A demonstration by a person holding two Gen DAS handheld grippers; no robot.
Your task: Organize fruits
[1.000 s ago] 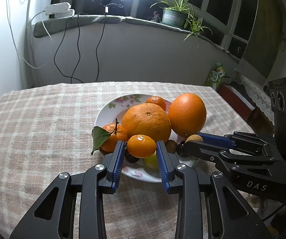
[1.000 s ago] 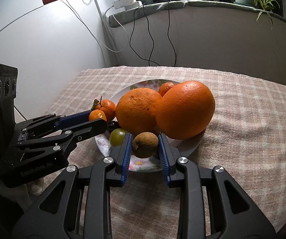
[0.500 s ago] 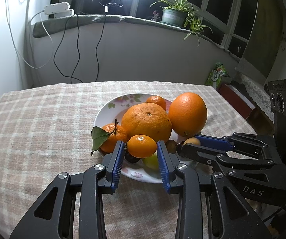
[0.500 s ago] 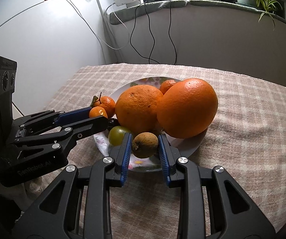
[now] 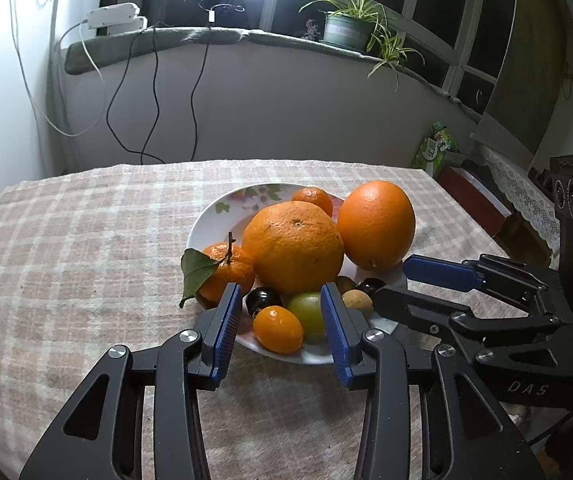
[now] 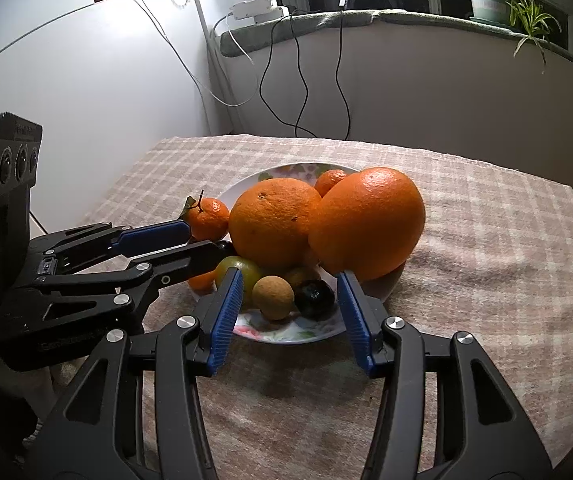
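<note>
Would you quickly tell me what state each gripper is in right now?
Left gripper: open, jaws just opening, small orange fruit lying loose between them.
Right gripper: open, jaws just opening, brown fruit released.

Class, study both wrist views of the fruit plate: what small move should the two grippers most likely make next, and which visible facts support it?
Probably draw both grippers straight back off the plate. The left gripper has just been opening, and the small orange fruit between its jaws now rests on the plate, untouched. The right gripper has likewise been opening around the round brown fruit. Both pieces look delivered.
</note>
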